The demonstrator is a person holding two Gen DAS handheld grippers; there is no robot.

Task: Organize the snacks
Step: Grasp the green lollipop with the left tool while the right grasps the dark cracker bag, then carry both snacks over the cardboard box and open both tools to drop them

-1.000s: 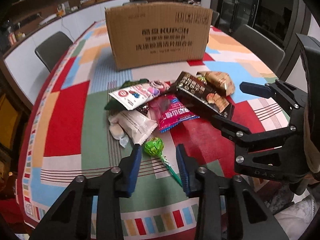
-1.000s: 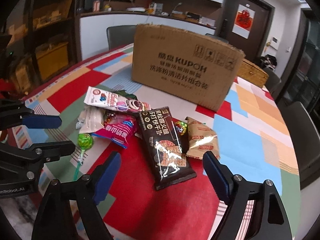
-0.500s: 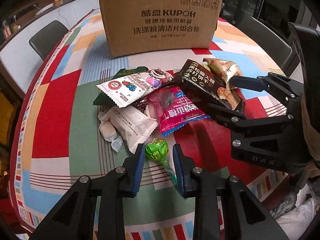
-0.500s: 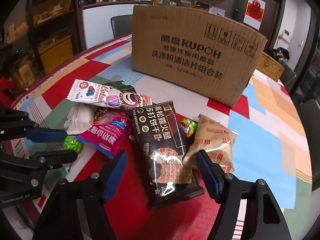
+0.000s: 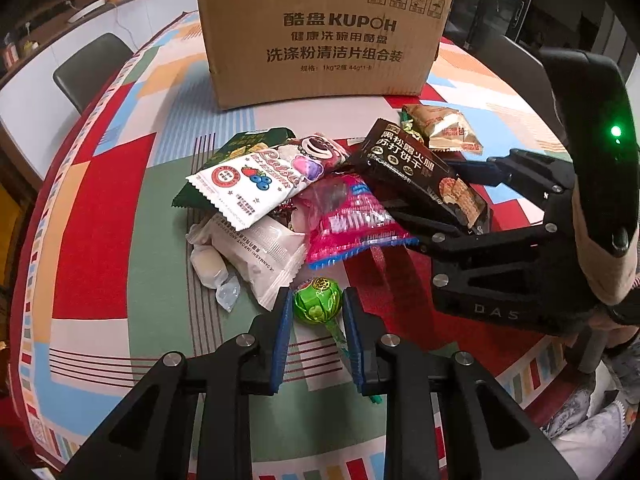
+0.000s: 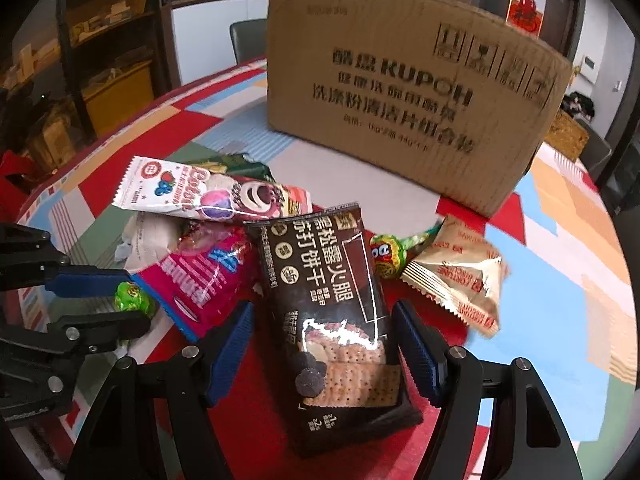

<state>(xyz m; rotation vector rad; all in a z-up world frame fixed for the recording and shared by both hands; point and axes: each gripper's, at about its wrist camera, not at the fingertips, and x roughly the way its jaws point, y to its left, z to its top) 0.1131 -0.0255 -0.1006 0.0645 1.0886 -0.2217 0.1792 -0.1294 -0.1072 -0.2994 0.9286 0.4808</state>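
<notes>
A pile of snacks lies on the patterned tablecloth in front of a cardboard box [image 5: 320, 36]. My left gripper [image 5: 316, 304] has its blue pads on both sides of a green lollipop [image 5: 318, 306], touching its wrapper; the stick runs back between the fingers. My right gripper [image 6: 324, 320] is open and straddles the lower end of a black cracker packet [image 6: 332, 296], pads a little apart from its sides. In the left wrist view the right gripper [image 5: 460, 196] reaches in from the right over that packet [image 5: 420, 168].
Around them lie a pink packet [image 5: 352, 220], a white biscuit packet [image 5: 264, 180], a white wrapped cake [image 5: 260, 248], a tan fortune biscuit packet [image 6: 460, 276] and a second lollipop [image 6: 386, 258]. Chairs stand around the table. The near table edge is close behind both grippers.
Both grippers moved forward into the pile. The left jaws narrowed around the green lollipop. The right jaws narrowed and came down on either side of the black cracker packet.
</notes>
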